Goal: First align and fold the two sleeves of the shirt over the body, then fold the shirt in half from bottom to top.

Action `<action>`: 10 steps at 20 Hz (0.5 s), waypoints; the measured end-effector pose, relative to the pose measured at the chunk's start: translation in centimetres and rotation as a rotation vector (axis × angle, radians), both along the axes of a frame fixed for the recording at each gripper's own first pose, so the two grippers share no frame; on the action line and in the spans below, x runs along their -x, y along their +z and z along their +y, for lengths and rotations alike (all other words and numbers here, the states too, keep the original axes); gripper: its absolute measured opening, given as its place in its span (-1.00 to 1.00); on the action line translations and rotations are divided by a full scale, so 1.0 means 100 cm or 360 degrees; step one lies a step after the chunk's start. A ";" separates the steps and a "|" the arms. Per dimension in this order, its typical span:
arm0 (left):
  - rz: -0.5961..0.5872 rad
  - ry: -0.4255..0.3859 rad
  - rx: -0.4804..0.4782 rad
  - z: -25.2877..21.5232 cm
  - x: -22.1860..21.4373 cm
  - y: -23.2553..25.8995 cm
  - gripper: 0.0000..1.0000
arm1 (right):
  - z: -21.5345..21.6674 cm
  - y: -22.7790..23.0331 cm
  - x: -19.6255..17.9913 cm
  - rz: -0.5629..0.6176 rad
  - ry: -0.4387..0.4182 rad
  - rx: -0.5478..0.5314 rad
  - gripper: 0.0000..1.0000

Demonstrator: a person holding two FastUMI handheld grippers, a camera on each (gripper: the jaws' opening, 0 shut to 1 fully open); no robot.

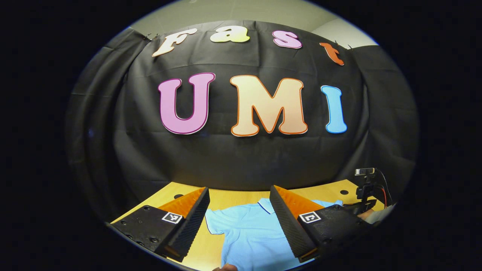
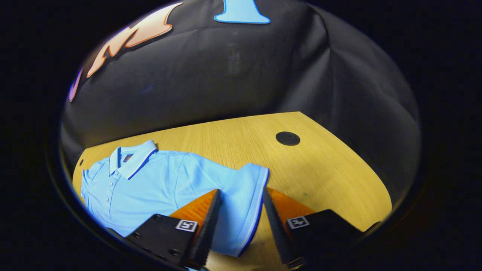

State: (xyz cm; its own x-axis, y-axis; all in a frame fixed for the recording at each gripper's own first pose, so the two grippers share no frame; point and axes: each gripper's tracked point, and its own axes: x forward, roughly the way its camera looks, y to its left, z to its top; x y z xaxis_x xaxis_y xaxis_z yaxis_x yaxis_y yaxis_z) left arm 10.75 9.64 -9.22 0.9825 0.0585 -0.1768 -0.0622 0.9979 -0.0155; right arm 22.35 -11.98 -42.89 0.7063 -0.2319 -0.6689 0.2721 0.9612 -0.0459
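Light-blue short-sleeved polo shirt [image 2: 158, 184] with white-trimmed collar lies flat, face up, on the yellow wood-grain worktop [image 2: 324, 169], collar toward the black cloth wall; no fold made yet. In the right gripper view one sleeve [image 2: 244, 203] runs out toward 4 o'clock, its banded cuff lying between the right claw's [image 2: 238, 226] spread fingers, not yet pinched. Sleeve's long axis runs roughly along the claw's line of sight, so the cuff is straight ahead at 12 o'clock. In the left gripper view the left claw [image 1: 241, 222] is also spread, held above the shirt body, empty. Right claw judged nearer its sleeve; closing on the cuff looks next.
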 end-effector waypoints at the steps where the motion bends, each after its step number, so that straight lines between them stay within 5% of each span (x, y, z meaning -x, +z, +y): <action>1: 0.0008 0.0001 0.0009 0.000 0.000 -0.002 0.92 | 0.002 0.001 -0.002 -0.0006 0.0009 -0.0020 0.01; 2: 0.0016 0.0002 0.0018 -0.001 0.000 -0.003 0.92 | 0.004 0.001 0.000 0.0000 0.0005 -0.0045 -0.05; 3: 0.0024 0.0005 0.0023 0.000 0.001 -0.005 0.92 | 0.006 0.003 -0.001 -0.0005 -0.0004 -0.0061 -0.54; 5: 0.0026 0.0013 0.0027 0.002 0.002 -0.005 0.92 | 0.008 0.006 -0.001 0.0002 -0.0038 -0.0086 -0.89; 10: 0.0002 0.0042 0.0023 0.009 0.005 0.000 0.93 | 0.043 0.044 -0.014 -0.0129 0.0018 -0.0197 -0.95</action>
State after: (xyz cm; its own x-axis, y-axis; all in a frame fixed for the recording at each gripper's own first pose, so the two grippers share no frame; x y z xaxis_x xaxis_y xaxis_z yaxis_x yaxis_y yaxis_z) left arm 10.24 10.50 -9.26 0.9804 0.0819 -0.1793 -0.0886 0.9956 -0.0296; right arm 23.74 -7.64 -38.45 0.7612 -0.1430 -0.6325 0.2592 0.9612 0.0947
